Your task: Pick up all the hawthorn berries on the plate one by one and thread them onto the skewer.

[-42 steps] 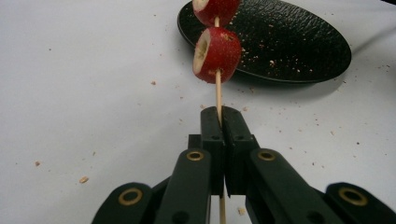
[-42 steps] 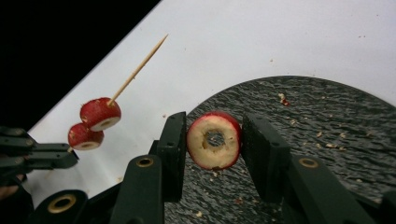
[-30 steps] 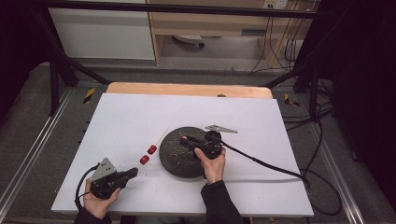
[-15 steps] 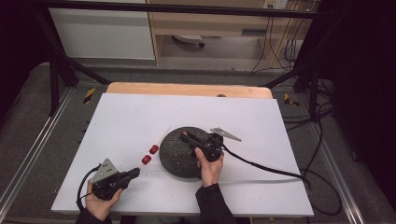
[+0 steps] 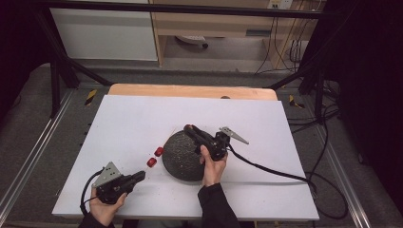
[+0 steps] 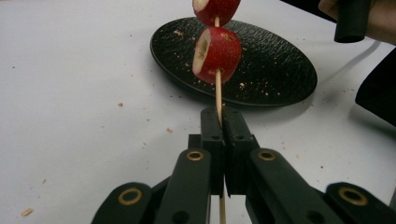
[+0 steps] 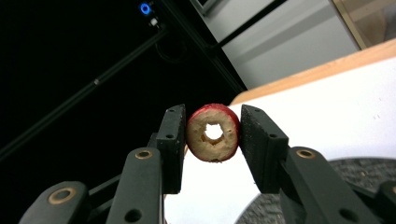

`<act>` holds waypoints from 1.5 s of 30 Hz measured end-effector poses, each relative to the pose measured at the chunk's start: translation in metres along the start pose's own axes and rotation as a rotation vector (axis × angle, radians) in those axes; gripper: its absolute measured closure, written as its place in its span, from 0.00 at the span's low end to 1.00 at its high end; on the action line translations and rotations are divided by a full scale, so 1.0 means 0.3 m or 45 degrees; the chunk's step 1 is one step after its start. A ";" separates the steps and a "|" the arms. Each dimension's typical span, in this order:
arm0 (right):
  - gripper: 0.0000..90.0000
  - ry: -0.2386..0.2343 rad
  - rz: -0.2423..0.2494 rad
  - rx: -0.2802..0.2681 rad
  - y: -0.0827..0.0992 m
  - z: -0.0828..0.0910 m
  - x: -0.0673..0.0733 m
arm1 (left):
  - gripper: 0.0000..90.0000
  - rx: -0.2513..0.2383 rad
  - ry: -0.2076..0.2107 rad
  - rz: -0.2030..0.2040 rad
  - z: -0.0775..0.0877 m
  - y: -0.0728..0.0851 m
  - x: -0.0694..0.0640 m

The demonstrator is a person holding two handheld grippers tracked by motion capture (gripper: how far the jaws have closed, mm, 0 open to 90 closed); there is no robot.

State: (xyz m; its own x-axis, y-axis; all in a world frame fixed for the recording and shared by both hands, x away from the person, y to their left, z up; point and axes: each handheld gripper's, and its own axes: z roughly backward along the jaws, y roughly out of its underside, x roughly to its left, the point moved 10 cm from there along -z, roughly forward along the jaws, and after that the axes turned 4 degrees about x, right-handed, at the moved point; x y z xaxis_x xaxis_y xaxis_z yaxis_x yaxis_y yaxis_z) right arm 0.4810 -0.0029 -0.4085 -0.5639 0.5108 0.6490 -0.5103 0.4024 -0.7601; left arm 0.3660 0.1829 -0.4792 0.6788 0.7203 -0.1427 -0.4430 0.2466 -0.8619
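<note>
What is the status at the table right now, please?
Left gripper shut on thin wooden skewer bearing two red fruit pieces. Right gripper shut on cored red fruit ring above round black textured plate. Nothing between them.

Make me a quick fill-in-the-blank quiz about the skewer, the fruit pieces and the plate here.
1. The left gripper is shut on a thin wooden ____.
2. That stick carries ____ red fruit pieces.
3. The right gripper pinches a red fruit ring with a ____ through its middle.
4. The plate is ____ in colour.

Missing words: skewer; two; hole; black
</note>
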 end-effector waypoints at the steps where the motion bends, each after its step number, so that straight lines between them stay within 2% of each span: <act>1: 0.69 -0.008 -0.005 -0.010 -0.007 0.000 0.002 | 0.98 -0.002 0.007 0.000 -0.001 -0.002 -0.004; 4: 0.69 -0.024 -0.015 -0.033 -0.026 0.001 0.005 | 0.98 -0.028 0.020 0.010 -0.006 -0.015 -0.018; 11: 0.69 -0.059 -0.020 -0.099 -0.087 0.018 0.026 | 0.98 -0.097 0.015 0.002 -0.009 -0.065 -0.040; 24: 0.69 -0.114 -0.066 -0.163 -0.179 0.049 0.056 | 0.98 -0.140 0.036 -0.026 -0.045 -0.122 -0.102; 33: 0.69 -0.152 -0.095 -0.207 -0.210 0.063 0.068 | 0.98 -0.155 0.055 -0.040 -0.074 -0.145 -0.150; 45: 0.69 -0.168 -0.108 -0.220 -0.211 0.066 0.073 | 0.98 -0.176 0.058 -0.031 -0.082 -0.155 -0.162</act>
State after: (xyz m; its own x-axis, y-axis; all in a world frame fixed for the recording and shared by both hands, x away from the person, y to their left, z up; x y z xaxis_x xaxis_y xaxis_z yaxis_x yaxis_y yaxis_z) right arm 0.4879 -0.0322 -0.3454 -0.6098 0.3705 0.7006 -0.4466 0.5696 -0.6899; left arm 0.3680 0.1206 -0.4441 0.7154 0.6845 -0.1403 -0.3433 0.1695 -0.9238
